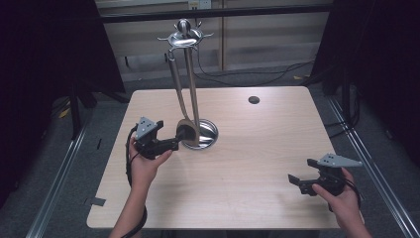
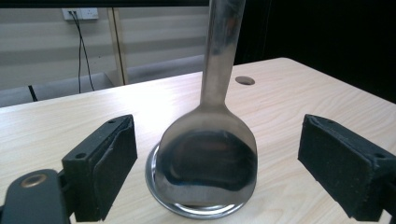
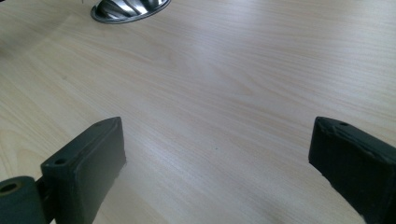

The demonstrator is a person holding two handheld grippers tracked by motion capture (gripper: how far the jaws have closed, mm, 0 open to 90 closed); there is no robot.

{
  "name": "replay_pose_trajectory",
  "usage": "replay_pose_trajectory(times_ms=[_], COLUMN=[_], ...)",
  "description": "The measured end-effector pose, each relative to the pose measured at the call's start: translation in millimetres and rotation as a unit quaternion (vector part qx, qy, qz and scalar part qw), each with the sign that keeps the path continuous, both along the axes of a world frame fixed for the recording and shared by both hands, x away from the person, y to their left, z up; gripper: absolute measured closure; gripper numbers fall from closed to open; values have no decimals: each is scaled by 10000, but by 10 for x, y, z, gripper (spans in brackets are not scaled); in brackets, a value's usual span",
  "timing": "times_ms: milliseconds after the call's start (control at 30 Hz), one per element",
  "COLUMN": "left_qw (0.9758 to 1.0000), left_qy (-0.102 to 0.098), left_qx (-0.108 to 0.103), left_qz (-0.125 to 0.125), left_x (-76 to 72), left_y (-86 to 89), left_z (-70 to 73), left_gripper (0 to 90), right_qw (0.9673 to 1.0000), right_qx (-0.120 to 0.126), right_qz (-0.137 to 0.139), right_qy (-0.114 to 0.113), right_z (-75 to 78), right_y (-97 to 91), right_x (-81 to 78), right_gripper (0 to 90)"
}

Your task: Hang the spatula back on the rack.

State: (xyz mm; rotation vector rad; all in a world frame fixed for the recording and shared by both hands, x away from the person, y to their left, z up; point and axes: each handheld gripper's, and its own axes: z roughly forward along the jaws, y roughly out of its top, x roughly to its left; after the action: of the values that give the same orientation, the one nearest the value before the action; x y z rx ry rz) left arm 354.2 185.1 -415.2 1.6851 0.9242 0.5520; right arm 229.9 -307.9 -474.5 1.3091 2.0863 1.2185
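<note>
A steel spatula (image 1: pixel 187 128) hangs by its long handle from a utensil stand (image 1: pixel 184 37), its broad blade low over the stand's round metal base (image 1: pixel 210 133), which sits on the left-centre part of the pale wood desk (image 1: pixel 257 148). In the left gripper view the spatula (image 2: pixel 208 154) stands upright straight ahead, its shiny blade facing the camera and covering most of the round base (image 2: pixel 154 179) behind it. The left hand-held gripper (image 1: pixel 174 143) reaches in from the left of the stand, its tips just beside the blade; its jaws are spread wide, one pad on each side of the blade with bare desk showing between pad and metal, so it grips nothing. A second handle hangs from the same ring at the top of the stand, close beside the first. The right hand-held gripper (image 1: pixel 300 179) is held low over the near right part of the desk, well apart from the stand, and its jaws also stand wide apart with nothing between them but wood grain. In the right gripper view the edge of the base (image 3: pixel 126 11) shows far off at the top left. A small dark round hole (image 1: pixel 253 99) lies in the desk toward its far edge, right of the stand. Beyond the desk, cables (image 1: pixel 257 74) trail across a grey floor before a pale wall.
</note>
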Motion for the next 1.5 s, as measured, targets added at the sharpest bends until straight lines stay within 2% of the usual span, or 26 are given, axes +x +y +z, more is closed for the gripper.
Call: replay_pose_trajectory(times_ms=[500,767,900,1300,1433,1467,1500], left_qw=[9998,9993,9994,9988,9989,9988,9988], left_qy=[123,211,238,304,322,297,307], left_qx=[127,295,264,388,326,401,390], left_qz=[-59,-25,-23,-11,-13,-8,-15], left_x=[-83,-123,-132,-174,-201,-204,-209], left_y=[62,104,121,187,216,228,229], left_z=[-127,-225,-270,-406,-418,-420,-428], left_gripper=[106,105,105,104,103,103,103], right_qw=[10000,10000,10000,10000,10000,10000,9999], right_qx=[-2,-12,-9,-31,-33,-31,-37], right_qz=[-21,-5,3,77,91,93,99], right_qy=[-47,-55,-48,-18,-17,-16,-13], right_z=[11,8,3,-4,-6,-8,-10], right_y=[11,18,20,48,55,56,57], right_x=[4,12,18,28,28,29,30], right_gripper=[33,34,34,34,34,34,34])
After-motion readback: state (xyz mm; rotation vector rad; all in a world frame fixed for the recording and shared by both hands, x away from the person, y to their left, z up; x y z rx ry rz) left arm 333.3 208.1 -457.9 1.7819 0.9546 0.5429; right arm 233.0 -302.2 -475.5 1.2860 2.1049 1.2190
